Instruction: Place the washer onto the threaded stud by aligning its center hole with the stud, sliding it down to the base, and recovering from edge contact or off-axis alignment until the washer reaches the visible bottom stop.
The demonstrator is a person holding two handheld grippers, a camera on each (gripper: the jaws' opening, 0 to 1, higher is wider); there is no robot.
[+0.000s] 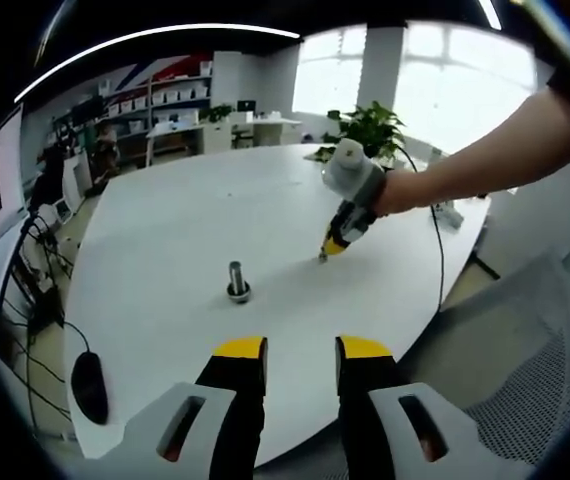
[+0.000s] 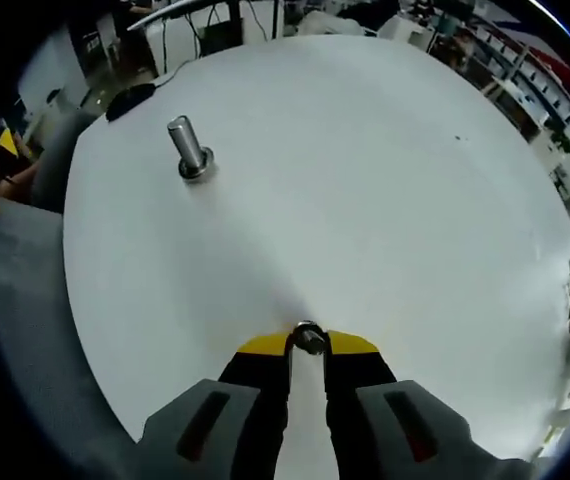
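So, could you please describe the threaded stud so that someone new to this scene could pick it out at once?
Look at the big round white table. On its open surface, apart from the right claw holding the washer, stands a short upright metal pin on a wider round base: the threaded stud. It is the one standing metal thing there; the dark mouse lies flat near the edge.

One stud, one washer
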